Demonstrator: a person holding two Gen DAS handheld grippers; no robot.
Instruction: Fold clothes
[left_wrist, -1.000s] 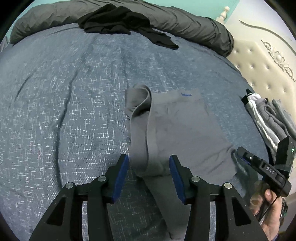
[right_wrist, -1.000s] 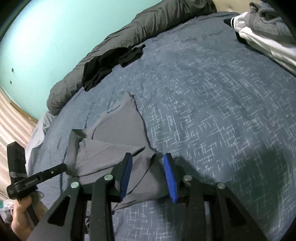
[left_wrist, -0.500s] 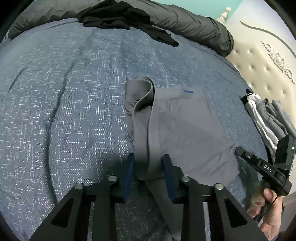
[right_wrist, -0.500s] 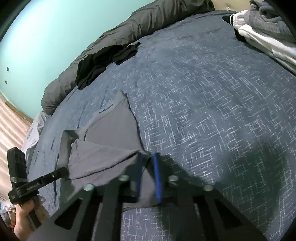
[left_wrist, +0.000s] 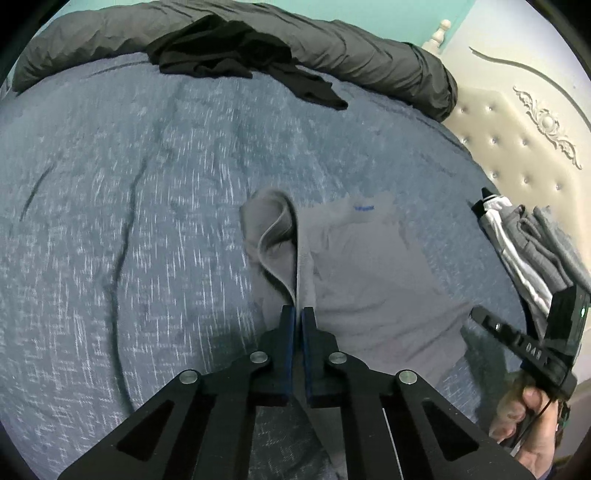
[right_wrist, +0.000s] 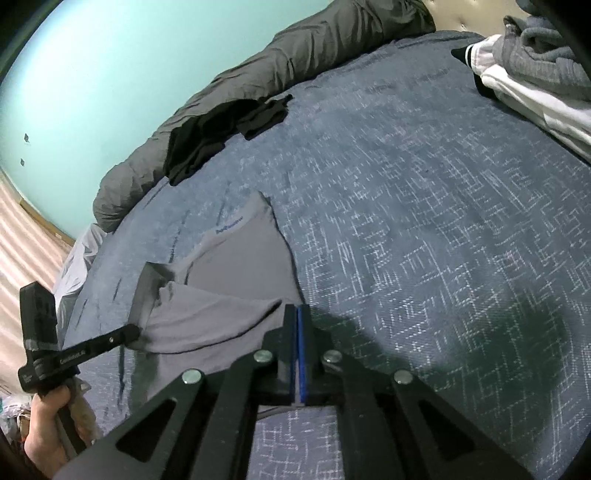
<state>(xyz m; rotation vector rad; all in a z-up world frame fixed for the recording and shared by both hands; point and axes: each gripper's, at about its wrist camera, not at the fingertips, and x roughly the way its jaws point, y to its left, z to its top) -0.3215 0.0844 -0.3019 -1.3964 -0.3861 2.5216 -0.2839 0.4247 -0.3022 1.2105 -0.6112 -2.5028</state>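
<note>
A grey garment (left_wrist: 369, 280) with a small blue logo lies partly folded on the blue patterned bedspread (left_wrist: 129, 221). My left gripper (left_wrist: 298, 314) is at the garment's near left edge, its jaws closing tight, and the pads pinch a raised fold of fabric. In the right wrist view, my right gripper (right_wrist: 297, 310) is shut on the near right corner of the same grey garment (right_wrist: 240, 266). The left gripper (right_wrist: 135, 330) shows there too, gripping the far left corner in a person's hand. The fabric hangs taut between the two.
A black garment (left_wrist: 236, 51) lies crumpled at the far side against a rolled dark grey duvet (left_wrist: 369, 55). A stack of folded grey and white clothes (left_wrist: 535, 251) sits at the right by the tufted cream headboard (left_wrist: 517, 147). The same stack (right_wrist: 535, 74) shows top right.
Both grippers went from open around the grey garment's near edge to shut on it. The left edge has lifted slightly into a raised fold.
</note>
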